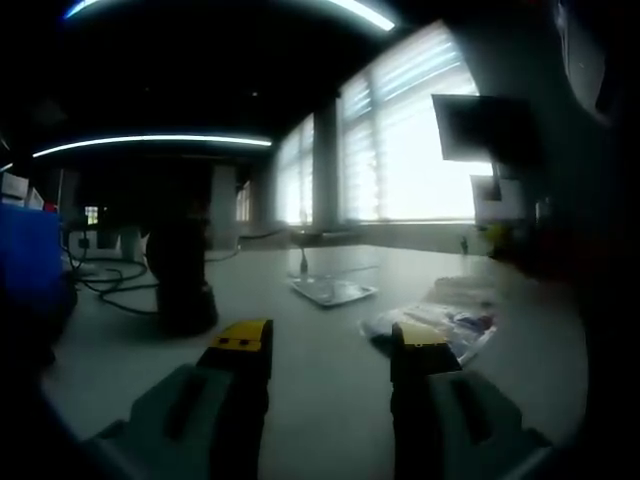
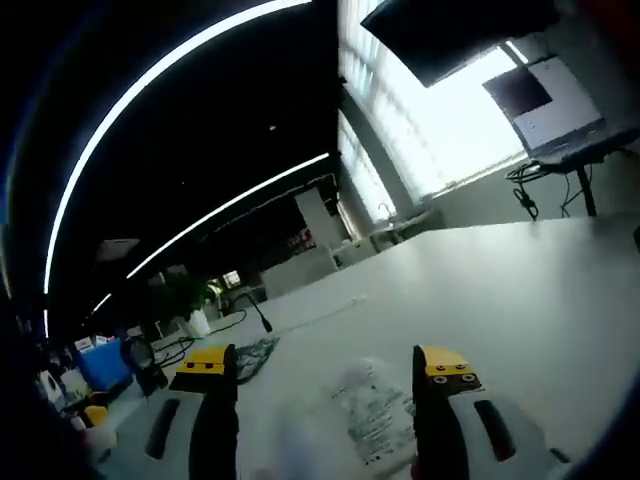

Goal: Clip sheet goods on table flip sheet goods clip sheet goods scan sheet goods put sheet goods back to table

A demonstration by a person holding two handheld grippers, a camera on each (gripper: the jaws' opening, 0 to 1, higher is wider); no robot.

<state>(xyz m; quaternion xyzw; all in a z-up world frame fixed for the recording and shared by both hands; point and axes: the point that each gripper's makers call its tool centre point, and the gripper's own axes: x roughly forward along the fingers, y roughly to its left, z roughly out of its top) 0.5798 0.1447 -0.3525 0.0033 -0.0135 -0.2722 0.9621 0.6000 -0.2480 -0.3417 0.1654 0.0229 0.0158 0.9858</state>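
Looking along both sets of jaws, the scene read as follows.

Left gripper (image 1: 330, 350): jaws stood wide apart with nothing between them, above a pale table (image 1: 330, 420).
Sheet goods, left gripper view: a clear packet (image 1: 440, 325) with red and blue print lay flat on the table, just beyond the right-hand jaw tip, which covered its near edge. Print was too blurred to read.
Second packet (image 1: 333, 290): a flat shiny sheet lay farther out, well apart from the first; contents could not be made out.
Dark stand (image 1: 182, 285): an upright black object stood left of centre, in shadow, with cables (image 1: 110, 285) trailing behind it.
Blue box (image 1: 30, 265): sat at the left edge, partly cut off.
Right gripper (image 2: 327, 372): jaws were spread wide, empty.
Sheet goods, right gripper view: a printed packet (image 2: 372, 410) lay on the table between the two jaws, its lower end smeared and soft.
Dark sheet (image 2: 252, 355): lay just behind the left-hand jaw, partly hidden by it.
Laptop (image 2: 555, 105): sat beyond the table's far edge.
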